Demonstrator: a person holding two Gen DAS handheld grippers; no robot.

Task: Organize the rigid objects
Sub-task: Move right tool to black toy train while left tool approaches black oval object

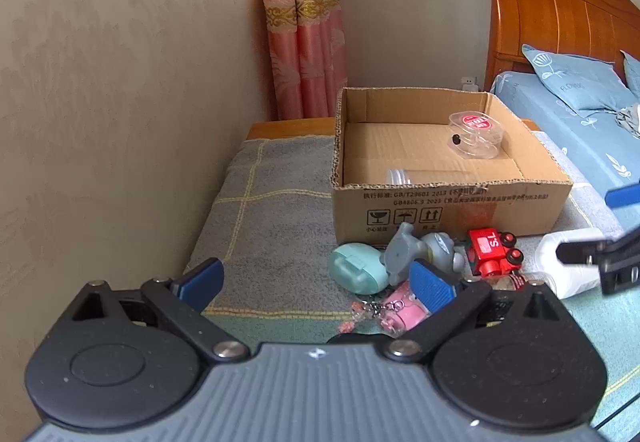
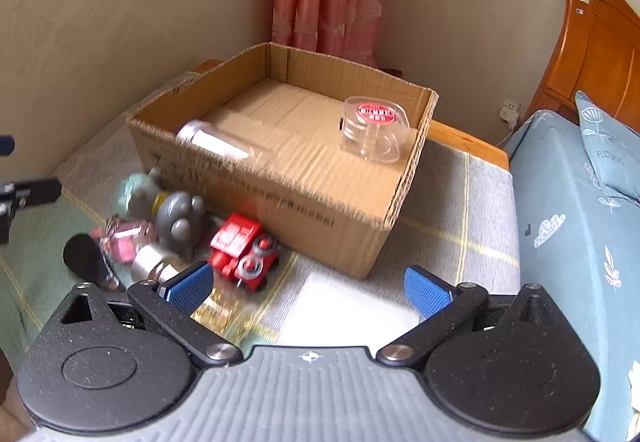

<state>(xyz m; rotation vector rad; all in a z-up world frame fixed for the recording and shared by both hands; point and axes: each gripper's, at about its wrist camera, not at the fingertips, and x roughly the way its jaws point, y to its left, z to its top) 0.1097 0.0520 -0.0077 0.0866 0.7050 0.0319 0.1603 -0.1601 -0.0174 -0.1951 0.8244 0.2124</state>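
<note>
Soft daylight, fisheye-bent edges; right wrist view's toys smeared by motion blur.

Both wrist cameras look down along their own tongs toward the far wall corner. The left view sits low, facing the cardboard box (image 1: 448, 178) squarely; the right views it from higher, cornerwise. Both share the red toy train (image 1: 494, 252).

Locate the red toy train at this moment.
The red toy train lies on the blanket outside the cardboard box, against its front wall, right of the grey figurine.
</note>
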